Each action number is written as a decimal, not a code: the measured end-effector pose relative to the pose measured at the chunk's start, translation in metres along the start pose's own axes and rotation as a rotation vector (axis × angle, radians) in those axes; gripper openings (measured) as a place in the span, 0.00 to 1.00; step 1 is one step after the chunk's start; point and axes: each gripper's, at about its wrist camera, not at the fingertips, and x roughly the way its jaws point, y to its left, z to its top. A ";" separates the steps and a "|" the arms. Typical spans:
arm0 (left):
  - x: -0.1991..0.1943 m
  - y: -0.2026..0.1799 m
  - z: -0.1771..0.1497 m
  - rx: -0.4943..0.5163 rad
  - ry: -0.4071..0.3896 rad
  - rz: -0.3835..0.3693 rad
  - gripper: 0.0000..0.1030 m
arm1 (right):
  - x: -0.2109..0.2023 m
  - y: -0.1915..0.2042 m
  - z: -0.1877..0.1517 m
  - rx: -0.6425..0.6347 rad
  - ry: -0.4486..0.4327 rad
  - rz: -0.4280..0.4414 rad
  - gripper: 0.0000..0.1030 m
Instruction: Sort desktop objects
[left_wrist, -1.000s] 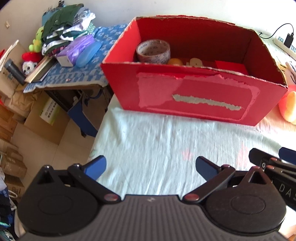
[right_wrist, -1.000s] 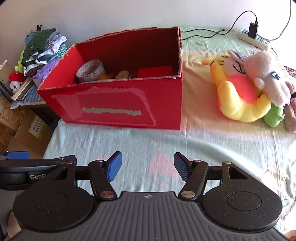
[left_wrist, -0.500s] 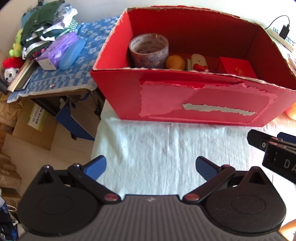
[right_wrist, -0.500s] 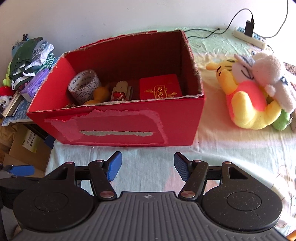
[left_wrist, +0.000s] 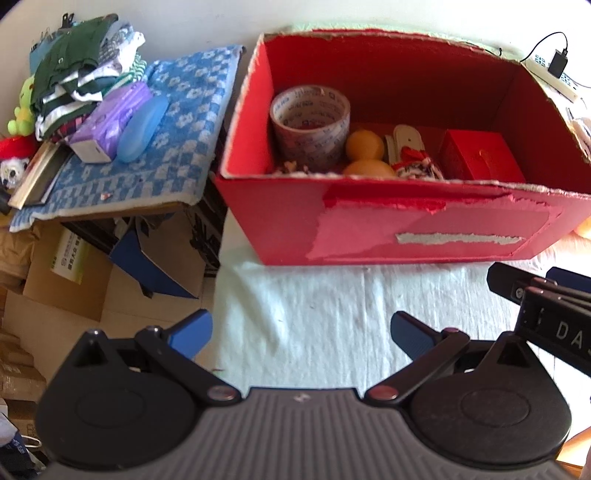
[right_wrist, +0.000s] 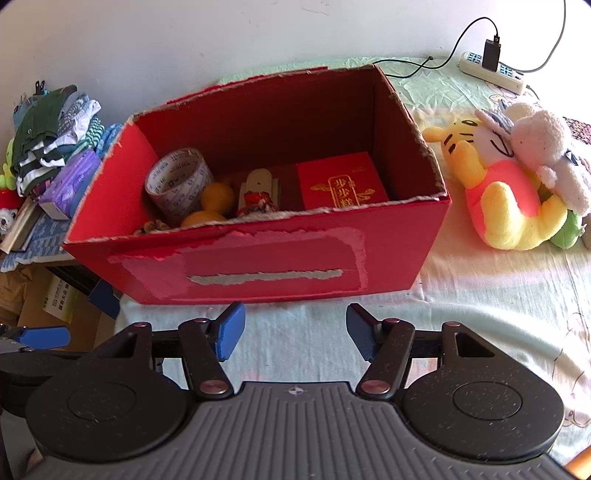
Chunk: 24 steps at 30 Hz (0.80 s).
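Left gripper (left_wrist: 301, 332): I see its blue pads spread wide, nothing between them, poised over the pale cloth just in front of the box
Right gripper (right_wrist: 295, 338): my view shows the jaws well apart and empty, aimed down at the box's near wall
Red cardboard box (right_wrist: 258, 262): it sits open-topped on the cloth-covered table (right_wrist: 480, 295), its front face torn where a label was peeled
Tape roll (right_wrist: 179, 184): standing on edge in the box's left end, leaning by the left wall
Orange balls (right_wrist: 217, 195): two, touching each other, just right of the tape roll
Wooden piece (right_wrist: 260, 182): pale, flat, near the middle of the box, with a small red and white trinket (right_wrist: 255, 201) at its near end
Red packet (right_wrist: 341, 184): gold lettering, lying in the right part of the box
Plush toys (right_wrist: 517, 177): piled on the cloth right of the box, apart from it
Power strip (right_wrist: 493, 70): far back by the wall, a charger plugged in
Side shelf (left_wrist: 177, 147): blue checked cloth left of the box, carrying folded clothes (left_wrist: 77, 88) and a purple pack (left_wrist: 110, 122)
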 end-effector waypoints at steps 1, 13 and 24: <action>-0.002 0.003 0.002 -0.002 -0.001 -0.006 1.00 | -0.002 0.001 0.002 0.002 -0.003 0.008 0.62; -0.019 0.009 0.021 0.021 -0.033 -0.006 1.00 | -0.019 0.010 0.023 -0.013 -0.053 0.044 0.53; -0.034 0.004 0.050 0.088 -0.089 -0.050 1.00 | -0.027 0.007 0.042 -0.008 -0.080 0.056 0.44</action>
